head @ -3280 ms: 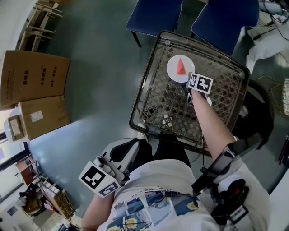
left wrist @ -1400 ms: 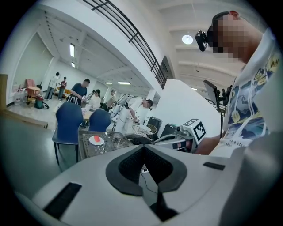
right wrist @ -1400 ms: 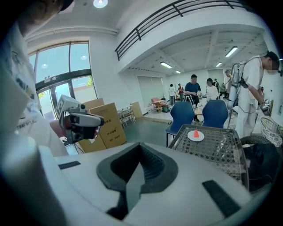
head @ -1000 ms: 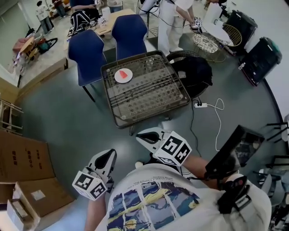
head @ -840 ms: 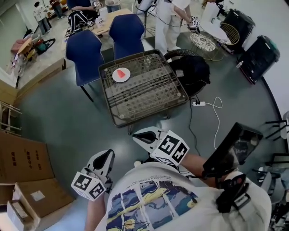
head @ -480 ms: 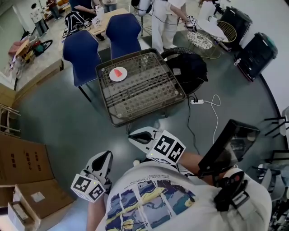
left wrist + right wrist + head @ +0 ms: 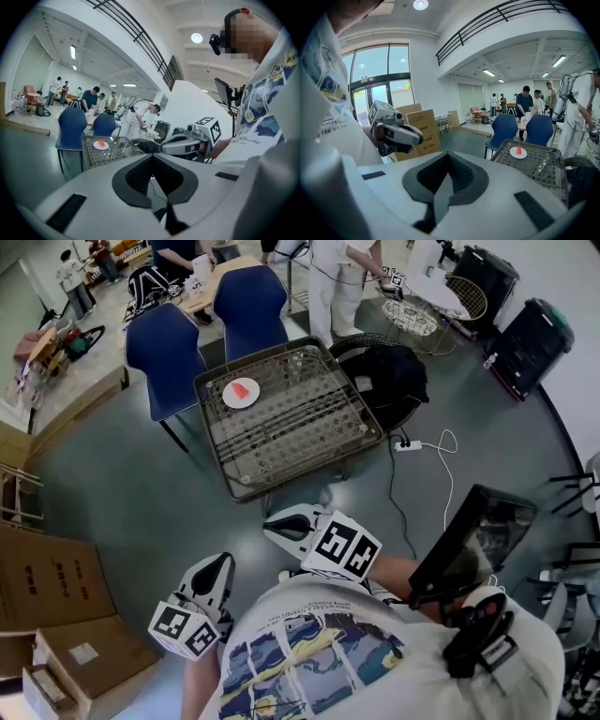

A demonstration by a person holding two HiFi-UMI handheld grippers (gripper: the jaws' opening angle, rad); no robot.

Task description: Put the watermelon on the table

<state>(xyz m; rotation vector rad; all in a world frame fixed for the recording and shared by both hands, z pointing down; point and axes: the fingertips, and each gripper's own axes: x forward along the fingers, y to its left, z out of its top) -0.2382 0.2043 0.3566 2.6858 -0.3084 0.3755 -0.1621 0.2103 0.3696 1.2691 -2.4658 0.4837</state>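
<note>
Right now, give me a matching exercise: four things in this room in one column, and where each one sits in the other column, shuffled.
1. watermelon slice
2. blue chairs
3. black bag
4. cardboard boxes

A. on the floor at the head view's left edge
B. beside the table's right side
C. on the white plate
D. at the table's far side

Pairs: 1-C, 2-D, 3-B, 4-A
</note>
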